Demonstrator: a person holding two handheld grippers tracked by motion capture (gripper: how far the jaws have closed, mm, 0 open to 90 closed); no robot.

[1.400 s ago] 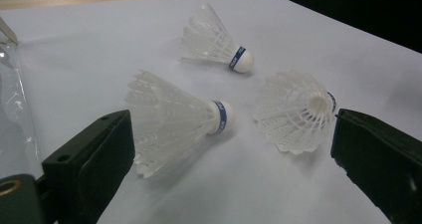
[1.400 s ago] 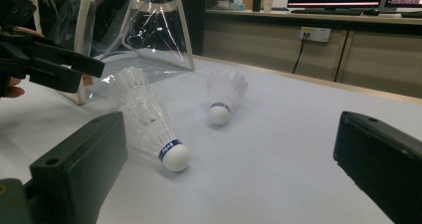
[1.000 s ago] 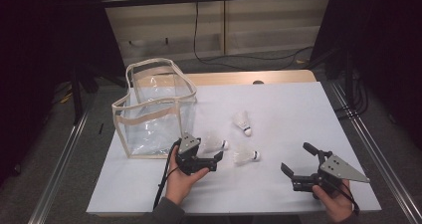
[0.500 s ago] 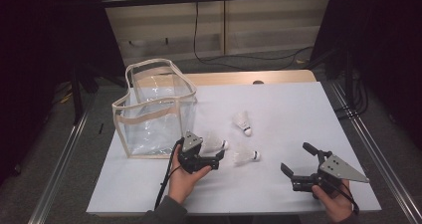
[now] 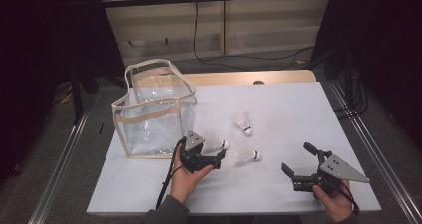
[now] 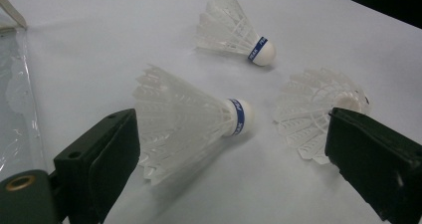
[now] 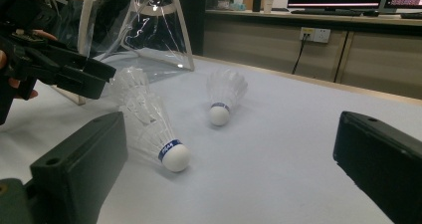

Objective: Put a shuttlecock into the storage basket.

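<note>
The room is dim beyond the table, with dark curtains at both sides, a pale low wall panel behind carrying a power socket [image 7: 313,35], and monitors seen on a counter in the right claw view. The table [image 5: 298,104] is covered with a white sheet; a wooden edge shows at its far side.

A clear plastic bag [image 5: 157,109] with cream trim stands upright and open at the left of the table. No shuttlecock can be seen inside it, so the work is judged to be at an early stage, with nothing yet packed.

3 shuttlecocks lie on the sheet, right of the bag. The nearest shuttlecock [image 6: 194,119] lies on its side just beside the bag, cork pointing away from it. The second shuttlecock [image 5: 245,156] lies close to it, and the third shuttlecock [image 5: 242,122] lies farther back, apart from both.

The left claw [image 5: 216,160] is released, its jaws spread on either side of the nearest shuttlecock without touching it; closing on it is judged the step in hand. The right claw [image 5: 294,165] is also released, held low at the near right, well apart from the shuttlecocks, gripping nothing.
</note>
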